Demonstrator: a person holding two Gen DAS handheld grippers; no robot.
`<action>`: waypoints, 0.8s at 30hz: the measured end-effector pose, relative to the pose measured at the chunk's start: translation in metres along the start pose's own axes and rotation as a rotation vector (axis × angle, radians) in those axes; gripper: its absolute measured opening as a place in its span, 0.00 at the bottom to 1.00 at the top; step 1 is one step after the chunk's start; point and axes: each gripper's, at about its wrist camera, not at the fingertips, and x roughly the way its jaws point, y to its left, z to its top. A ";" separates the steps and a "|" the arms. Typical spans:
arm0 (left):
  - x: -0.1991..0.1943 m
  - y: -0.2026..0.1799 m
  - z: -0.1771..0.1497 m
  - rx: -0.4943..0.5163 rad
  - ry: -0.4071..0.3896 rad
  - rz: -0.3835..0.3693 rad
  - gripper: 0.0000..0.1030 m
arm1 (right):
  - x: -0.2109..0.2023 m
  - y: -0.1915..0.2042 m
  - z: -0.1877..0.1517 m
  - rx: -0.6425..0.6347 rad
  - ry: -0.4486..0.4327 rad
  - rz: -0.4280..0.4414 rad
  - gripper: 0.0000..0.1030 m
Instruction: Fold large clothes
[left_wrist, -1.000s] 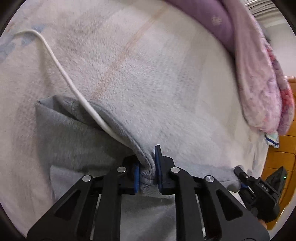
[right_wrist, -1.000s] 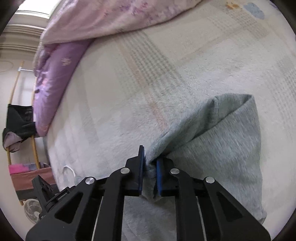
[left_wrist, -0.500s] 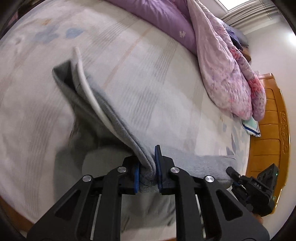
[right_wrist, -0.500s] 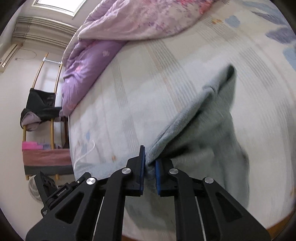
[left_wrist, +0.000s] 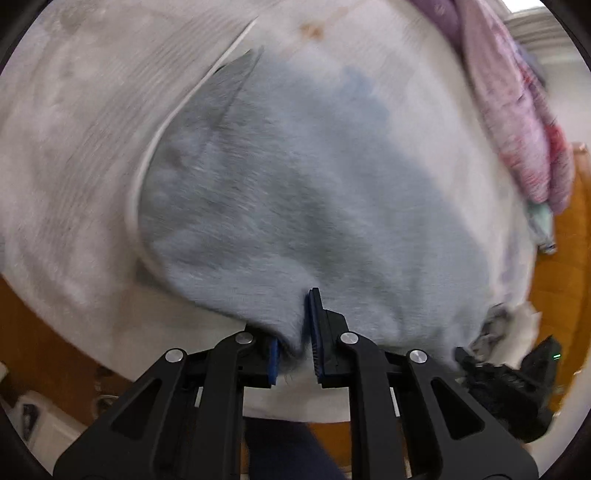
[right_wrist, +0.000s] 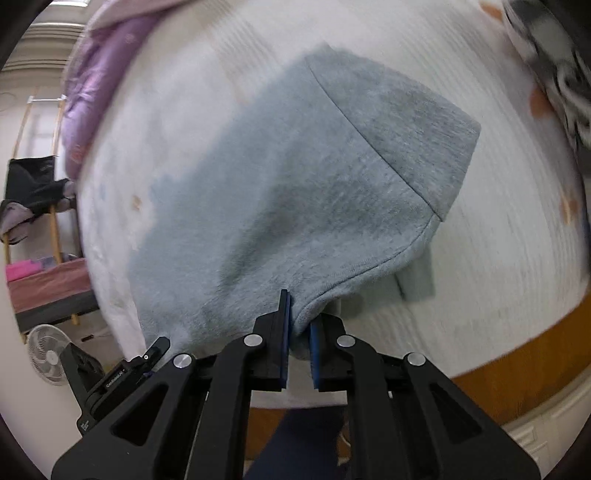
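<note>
Two grippers working, one garment. Left gripper (left_wrist: 295, 341) is pinching the near edge of the grey sweatshirt (left_wrist: 314, 206), blue pads nearly closed w/ a bunch of fabric between them. Right gripper (right_wrist: 299, 332) is doing the same on its side, jaws narrowed down onto a rolled hem fold. So both are clamping the same near edge, each w/ cloth in its bite.

Sweatshirt is spreading out away from the grippers across the white bed cover (left_wrist: 74, 155), fuzzy grey fleece, one seam line running diagonally in the right wrist view, a hemmed corner curling under at the right w/ a lighter flap peeking out below it. Frames are blurring, esp. left wrist view.

One white cord (left_wrist: 147, 158) is curving along the sweatshirt's left edge, touching or just beside it, can't tell which. Beyond the sweatshirt: one pink-purple quilt (left_wrist: 517, 122) heaped at the far side, wooden bed frame (left_wrist: 561, 273) past it. One floor fan (right_wrist: 48, 354) and one chair draped in dark clothes (right_wrist: 33, 188) are sitting off to the sweatshirt's left.
</note>
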 end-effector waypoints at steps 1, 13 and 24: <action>0.008 0.007 -0.005 -0.005 0.010 0.008 0.12 | 0.009 -0.006 -0.003 0.007 0.014 -0.012 0.08; 0.049 0.032 -0.006 -0.055 0.034 0.080 0.16 | 0.065 -0.023 -0.004 0.025 0.070 -0.072 0.08; 0.003 0.054 -0.005 -0.144 0.063 0.043 0.53 | -0.002 0.015 0.017 -0.233 0.112 -0.148 0.35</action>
